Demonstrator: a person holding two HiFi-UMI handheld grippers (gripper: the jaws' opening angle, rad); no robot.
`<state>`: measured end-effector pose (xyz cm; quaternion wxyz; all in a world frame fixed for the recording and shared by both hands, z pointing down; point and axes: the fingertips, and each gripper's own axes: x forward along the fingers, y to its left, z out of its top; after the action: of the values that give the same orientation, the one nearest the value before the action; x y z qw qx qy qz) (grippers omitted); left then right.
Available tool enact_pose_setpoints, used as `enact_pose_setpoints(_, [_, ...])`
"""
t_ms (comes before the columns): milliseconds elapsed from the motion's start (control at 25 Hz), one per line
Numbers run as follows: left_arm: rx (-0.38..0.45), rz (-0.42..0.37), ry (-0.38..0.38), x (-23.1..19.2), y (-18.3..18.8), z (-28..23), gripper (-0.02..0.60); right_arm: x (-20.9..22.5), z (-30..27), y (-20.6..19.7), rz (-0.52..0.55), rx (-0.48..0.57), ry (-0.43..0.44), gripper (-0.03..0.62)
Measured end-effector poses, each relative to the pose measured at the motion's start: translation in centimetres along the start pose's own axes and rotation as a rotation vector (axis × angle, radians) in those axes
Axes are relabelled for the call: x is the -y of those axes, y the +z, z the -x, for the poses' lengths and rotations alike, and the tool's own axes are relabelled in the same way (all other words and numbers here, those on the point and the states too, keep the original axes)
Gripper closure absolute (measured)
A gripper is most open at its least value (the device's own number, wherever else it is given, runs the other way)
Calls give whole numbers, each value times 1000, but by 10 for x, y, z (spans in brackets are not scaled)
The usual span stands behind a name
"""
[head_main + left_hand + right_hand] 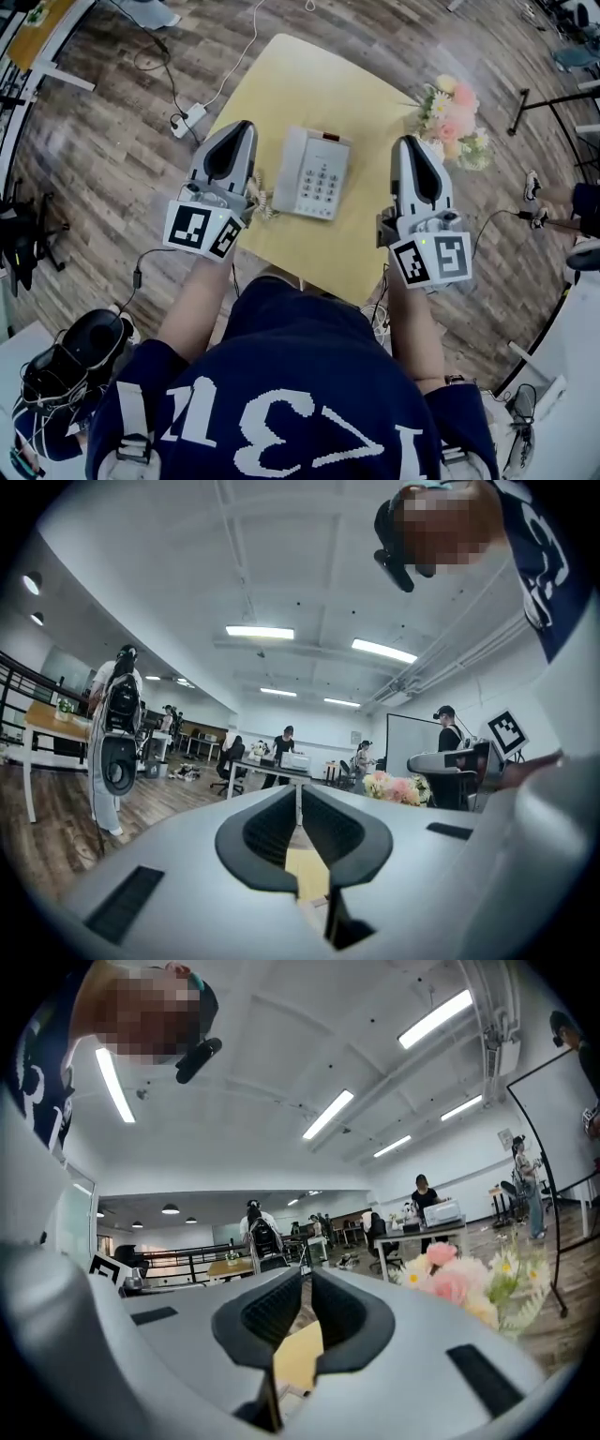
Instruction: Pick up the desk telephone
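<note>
White telephone (314, 174) lies between left tongs (236, 129) and right tongs (409, 143), both closed together, empty; unopened, they'd likely just shove it.

Phone (314, 173) betw. L hand-held gripper (242, 127), R hand-held gripper (406, 142).

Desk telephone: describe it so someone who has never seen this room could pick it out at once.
Find the pale yellow square table on the wood-plank floor. Near its middle lies the light grey desk telephone. It is the only flat boxy thing, with a button keypad, unlike the pink-and-white flower bouquet by the right corner.
</note>
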<state>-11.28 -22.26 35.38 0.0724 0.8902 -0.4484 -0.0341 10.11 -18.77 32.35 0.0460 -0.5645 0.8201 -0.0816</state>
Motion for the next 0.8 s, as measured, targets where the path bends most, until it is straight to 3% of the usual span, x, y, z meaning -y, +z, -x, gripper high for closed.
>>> enact_pose_setpoints(80, [-43, 56, -27, 2, -24, -6, 560, 7, -4, -25, -55, -48, 3, 552])
enact_pose_setpoints(200, [-122, 143, -47, 2, -63, -14, 558, 16, -10, -68, -155, -151, 17, 448])
enact_pose_setpoints(240, [-164, 167, -51, 3, -78, -16, 537, 18, -11, -84, -192, -187, 21, 433])
enact_pose_setpoints(320, [-256, 221, -71, 5, -109, -20, 418, 24, -12, -116, -261, -252, 28, 414])
enact_pose_setpoints(400, [-342, 283, -98, 7, -137, -25, 362, 30, -13, -146, -315, -317, 29, 395])
enact_pose_setpoints(640, [-519, 576, -152, -1, -203, -29, 296, 25, -20, -227, -540, -490, 102, 355])
enact_pose_setpoints(800, [-611, 691, -160, -2, -229, -28, 278, 24, -21, -257, -559, -568, 117, 345])
